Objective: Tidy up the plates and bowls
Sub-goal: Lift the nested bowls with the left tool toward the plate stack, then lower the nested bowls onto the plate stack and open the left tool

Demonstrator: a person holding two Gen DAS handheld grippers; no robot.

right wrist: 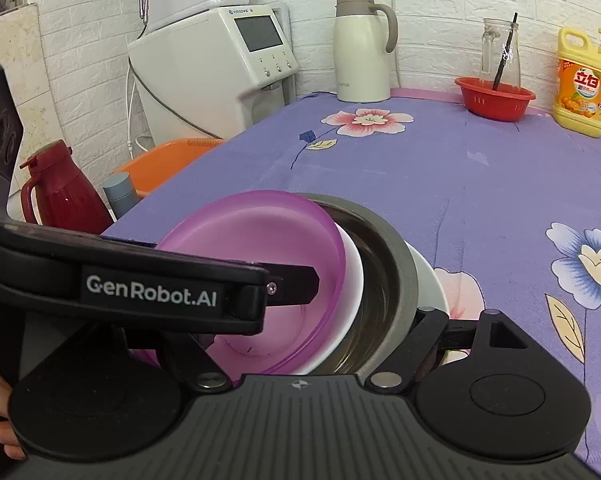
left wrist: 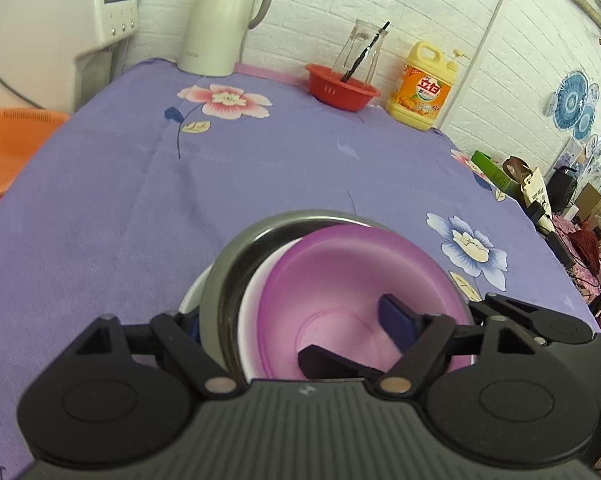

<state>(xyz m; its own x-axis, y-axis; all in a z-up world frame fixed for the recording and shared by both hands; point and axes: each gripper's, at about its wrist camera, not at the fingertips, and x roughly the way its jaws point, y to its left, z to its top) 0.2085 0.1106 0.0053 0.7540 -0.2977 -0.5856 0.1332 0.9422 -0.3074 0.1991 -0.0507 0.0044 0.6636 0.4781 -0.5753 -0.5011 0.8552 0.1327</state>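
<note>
A purple bowl (left wrist: pixel 352 276) sits tilted inside a white bowl (left wrist: pixel 250 312), inside a steel bowl (left wrist: pixel 236 268), on a white plate (left wrist: pixel 190 300). My left gripper (left wrist: pixel 284 320) is open wide around the stack: its right finger (left wrist: pixel 396 316) is inside the purple bowl, its left finger outside the steel bowl. In the right wrist view the purple bowl (right wrist: pixel 260 248), white bowl (right wrist: pixel 354 276), steel bowl (right wrist: pixel 396 264) and plate (right wrist: pixel 432 280) show again. My right gripper (right wrist: pixel 312 316) is open, its fingers spread either side of the stack. The left gripper's body (right wrist: pixel 140 284) crosses in front.
The purple flowered tablecloth (left wrist: pixel 220 184) covers the table. At the back stand a cream thermos jug (left wrist: pixel 220 20), a red basket (left wrist: pixel 340 88) holding a glass carafe, and a yellow detergent bottle (left wrist: pixel 420 88). An orange basin (left wrist: pixel 8 148) and a red thermos (right wrist: pixel 60 192) sit left of the table.
</note>
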